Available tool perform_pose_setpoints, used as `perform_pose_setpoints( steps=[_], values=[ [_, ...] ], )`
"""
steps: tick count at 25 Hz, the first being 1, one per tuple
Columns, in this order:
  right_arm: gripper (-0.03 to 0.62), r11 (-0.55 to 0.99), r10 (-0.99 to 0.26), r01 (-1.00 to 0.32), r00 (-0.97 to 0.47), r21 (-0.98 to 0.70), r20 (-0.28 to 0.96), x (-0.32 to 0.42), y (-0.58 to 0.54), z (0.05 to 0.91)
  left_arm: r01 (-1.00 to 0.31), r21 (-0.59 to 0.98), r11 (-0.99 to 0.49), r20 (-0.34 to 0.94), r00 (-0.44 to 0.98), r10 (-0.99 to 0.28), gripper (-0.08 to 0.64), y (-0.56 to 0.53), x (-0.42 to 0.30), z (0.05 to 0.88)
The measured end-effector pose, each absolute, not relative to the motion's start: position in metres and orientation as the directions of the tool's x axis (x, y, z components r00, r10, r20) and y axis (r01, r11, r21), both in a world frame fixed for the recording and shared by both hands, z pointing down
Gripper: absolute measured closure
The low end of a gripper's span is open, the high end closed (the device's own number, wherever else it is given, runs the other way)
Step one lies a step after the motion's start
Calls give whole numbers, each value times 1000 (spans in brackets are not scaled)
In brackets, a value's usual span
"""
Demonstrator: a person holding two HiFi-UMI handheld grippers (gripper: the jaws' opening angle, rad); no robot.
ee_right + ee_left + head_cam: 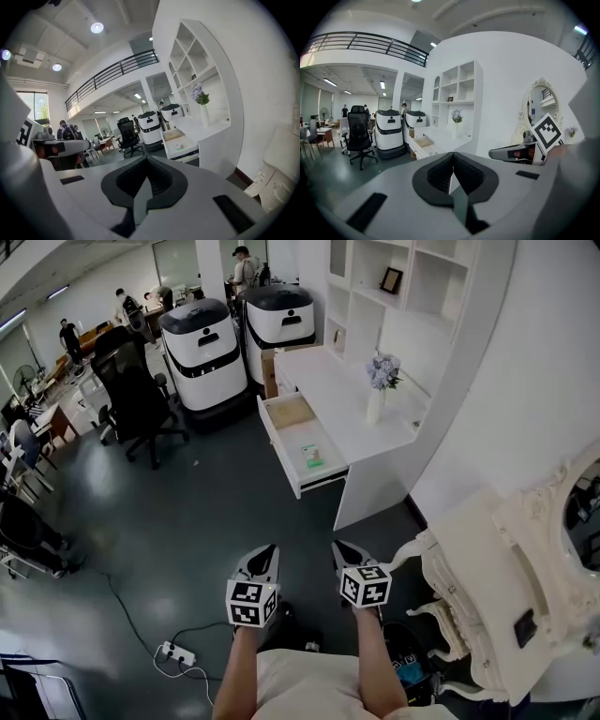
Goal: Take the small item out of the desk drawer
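The white desk [328,390] has its drawer [302,448] pulled out toward the left. Inside lies a small green-and-white item [312,457] near the drawer's front end, with a flat brown piece [292,412] further back. Both grippers hang over the dark floor well short of the desk. My left gripper [265,557] is shut with nothing in it, its pads [445,172] pressed together. My right gripper [344,552] is shut and empty too, pads [154,178] touching. The open drawer [180,143] shows ahead in the right gripper view, and the drawer [423,144] also shows in the left gripper view.
A vase of pale flowers [381,382] stands on the desk under white shelves [398,282]. Two white-and-black machines [202,351] and a black office chair [139,399] stand left of the desk. An ornate white dresser [506,596] is at right. A power strip [176,653] and cable lie on the floor.
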State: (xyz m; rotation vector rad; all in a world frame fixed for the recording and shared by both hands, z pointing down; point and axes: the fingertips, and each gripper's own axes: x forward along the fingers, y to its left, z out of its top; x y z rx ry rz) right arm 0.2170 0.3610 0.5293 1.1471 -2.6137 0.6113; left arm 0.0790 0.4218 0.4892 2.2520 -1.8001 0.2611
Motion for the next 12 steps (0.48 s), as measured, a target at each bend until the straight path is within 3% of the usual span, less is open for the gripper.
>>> perform_pose_setpoints(
  steps=[12],
  values=[
    [571,651,-584,-698,-712,-298,390,194,335,546,-973,99,-210,318,231,-920,543,383,72,500]
  ],
)
